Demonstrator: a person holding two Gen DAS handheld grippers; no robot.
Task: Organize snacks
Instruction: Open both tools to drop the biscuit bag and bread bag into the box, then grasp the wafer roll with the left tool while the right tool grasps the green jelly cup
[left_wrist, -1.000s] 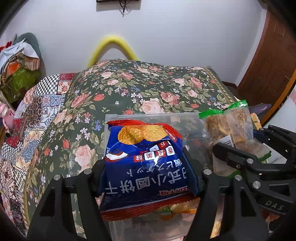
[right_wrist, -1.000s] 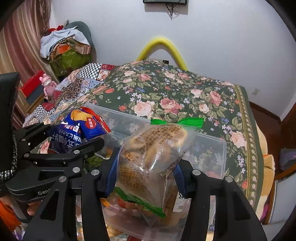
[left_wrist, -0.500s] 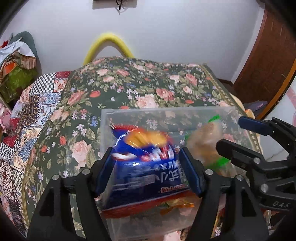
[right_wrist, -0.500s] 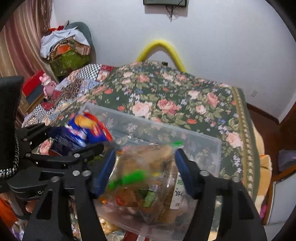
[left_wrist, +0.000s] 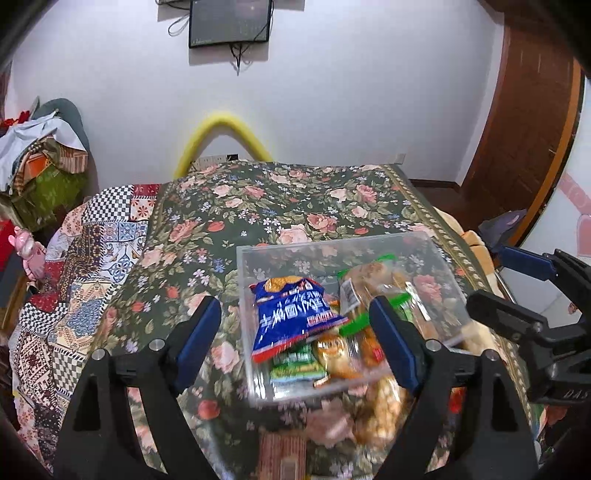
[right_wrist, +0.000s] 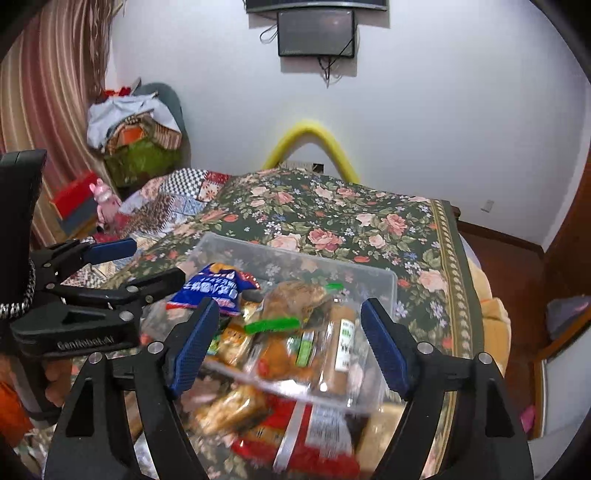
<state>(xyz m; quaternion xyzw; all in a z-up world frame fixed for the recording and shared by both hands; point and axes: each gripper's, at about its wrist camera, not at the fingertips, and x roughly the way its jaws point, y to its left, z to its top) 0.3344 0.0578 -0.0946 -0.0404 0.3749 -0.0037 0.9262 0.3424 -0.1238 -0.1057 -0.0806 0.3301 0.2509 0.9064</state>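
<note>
On the floral bed, clear bin (left_wrist: 436, 258) holds blue cracker bag (left_wrist: 291, 314) and biscuit pack (right_wrist: 303, 299), both tongs (left_wrist: 291, 343) (right_wrist: 288, 339) just opening, empty; propped bag may topple out.

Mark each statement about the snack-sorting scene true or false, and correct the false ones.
1. The blue biscuit packet lies inside the clear plastic box. True.
2. The left gripper grips the blue packet. False: its jaws have just opened and hold nothing.
3. The clear bag with green trim is in the box. True.
4. The right gripper is shut. False: open, empty.
5. The box sits on a bare wooden floor. False: on the floral bedspread.
</note>
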